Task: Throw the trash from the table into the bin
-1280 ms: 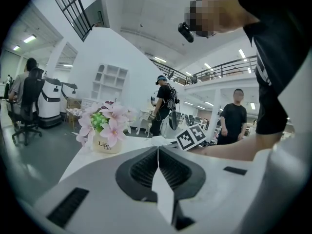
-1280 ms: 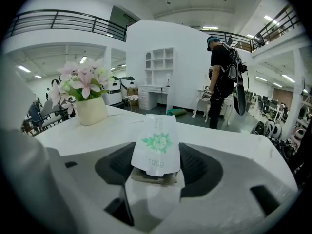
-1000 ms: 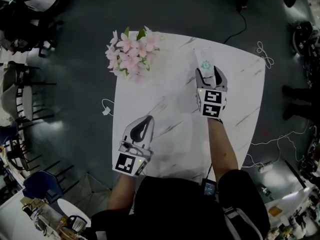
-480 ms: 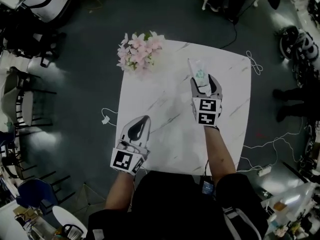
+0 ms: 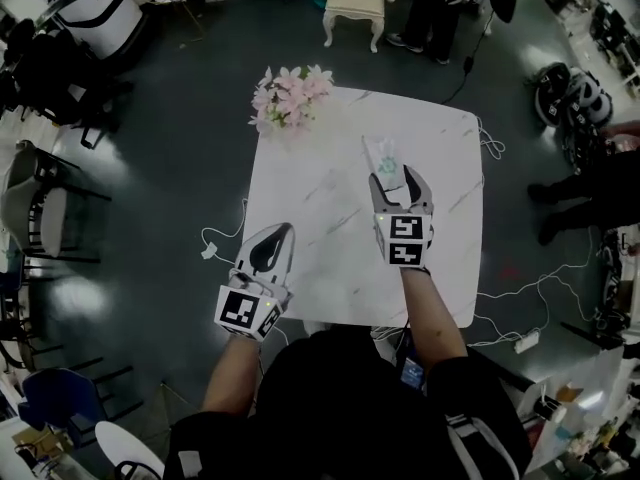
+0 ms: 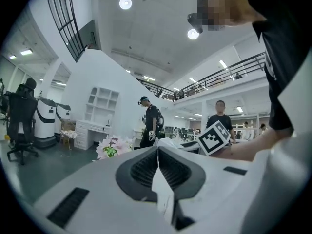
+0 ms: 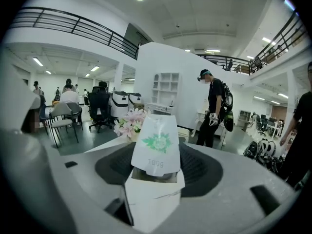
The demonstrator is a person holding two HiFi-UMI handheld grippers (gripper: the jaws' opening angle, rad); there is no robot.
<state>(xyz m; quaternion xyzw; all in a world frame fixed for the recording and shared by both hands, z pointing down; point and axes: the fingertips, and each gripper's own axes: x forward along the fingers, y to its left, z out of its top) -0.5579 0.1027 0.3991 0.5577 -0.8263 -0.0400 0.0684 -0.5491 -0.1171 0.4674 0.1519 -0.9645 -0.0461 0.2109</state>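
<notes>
Head view: both grippers hold trash over the table, with no bin in sight.
For a clean carry, each grip likely wants to be firm and level until the bin is underneath. Nearest, the left gripper has its fingers pinched on a thin white scrap. Farther out, the right gripper has its fingers clamped on a leaf-printed white packet.

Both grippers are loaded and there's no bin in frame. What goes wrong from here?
1. The white carton with green leaf print sticks out well past the tips of the right gripper, so it may pivot or slip loose.
2. The left gripper pinches a thin white card scrap edge-on, and it may slip out unnoticed.
3. White cables lie on the dark floor beside the white marble table, a likely trip risk when walking.
</notes>
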